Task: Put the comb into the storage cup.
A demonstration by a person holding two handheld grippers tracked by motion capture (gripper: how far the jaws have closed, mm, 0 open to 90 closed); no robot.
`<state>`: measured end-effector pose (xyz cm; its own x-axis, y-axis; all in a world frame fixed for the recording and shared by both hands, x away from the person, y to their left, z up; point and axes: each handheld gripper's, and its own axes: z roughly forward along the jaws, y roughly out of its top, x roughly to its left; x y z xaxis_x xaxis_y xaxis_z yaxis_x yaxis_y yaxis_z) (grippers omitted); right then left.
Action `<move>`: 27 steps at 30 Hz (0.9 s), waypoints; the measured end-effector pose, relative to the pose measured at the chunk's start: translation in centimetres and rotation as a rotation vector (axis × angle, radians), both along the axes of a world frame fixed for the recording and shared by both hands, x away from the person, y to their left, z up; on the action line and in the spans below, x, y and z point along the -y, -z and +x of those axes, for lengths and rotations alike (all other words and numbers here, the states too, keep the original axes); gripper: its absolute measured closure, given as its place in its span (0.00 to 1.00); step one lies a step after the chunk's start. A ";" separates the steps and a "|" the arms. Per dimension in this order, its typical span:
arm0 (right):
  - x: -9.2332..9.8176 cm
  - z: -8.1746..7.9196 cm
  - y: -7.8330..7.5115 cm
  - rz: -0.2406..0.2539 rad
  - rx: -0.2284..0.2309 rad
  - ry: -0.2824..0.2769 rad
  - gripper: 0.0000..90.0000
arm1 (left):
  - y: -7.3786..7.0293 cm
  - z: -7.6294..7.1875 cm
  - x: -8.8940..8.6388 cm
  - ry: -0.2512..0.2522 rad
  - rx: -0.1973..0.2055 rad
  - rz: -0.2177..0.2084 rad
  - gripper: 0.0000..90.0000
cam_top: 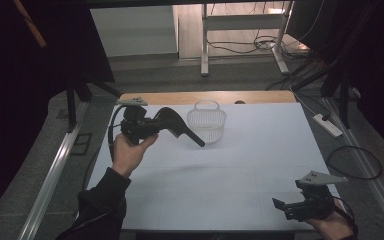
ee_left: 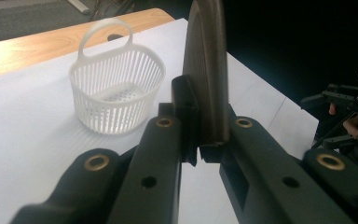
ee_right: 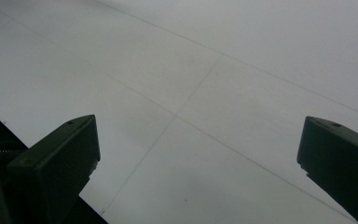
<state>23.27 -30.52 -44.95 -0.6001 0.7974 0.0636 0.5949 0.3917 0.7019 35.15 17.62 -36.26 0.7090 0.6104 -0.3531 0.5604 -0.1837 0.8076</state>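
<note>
My left gripper [cam_top: 157,125] is held above the table's far left and is shut on a dark curved tool [cam_top: 180,126], whose thin end points toward the white slatted basket [cam_top: 206,122]. In the left gripper view the jaws [ee_left: 199,140] pinch the tool's ribbed body [ee_left: 207,70], which stands up between them, and the basket [ee_left: 116,88] sits just beyond on the left, upright with its handle up. My right gripper [cam_top: 282,206] hovers at the near right corner, open. In the right gripper view its jaws [ee_right: 198,154] stand wide apart over bare white table [ee_right: 205,70].
The white table top [cam_top: 240,165] has a wooden strip [cam_top: 180,97] along its far edge. A power strip [cam_top: 327,125] and a looped cable [cam_top: 355,162] lie on the floor to the right. Metal rails run along both sides.
</note>
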 end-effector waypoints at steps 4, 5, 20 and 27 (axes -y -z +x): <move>0.4 -0.3 -0.1 0.003 0.002 0.024 0.00 | -0.4 0.3 0.0 -0.006 0.003 0.001 0.97; 0.5 -0.3 -0.1 0.001 0.001 0.028 0.00 | -0.5 0.4 0.0 -0.007 0.004 0.001 0.97; 0.7 -0.6 -0.2 -0.061 -0.012 0.081 0.00 | -1.6 1.5 -0.4 -0.023 0.006 0.003 0.97; 0.6 -0.6 -0.1 -0.070 -0.015 0.077 0.00 | -1.9 2.5 -0.6 -0.040 0.000 -0.001 0.97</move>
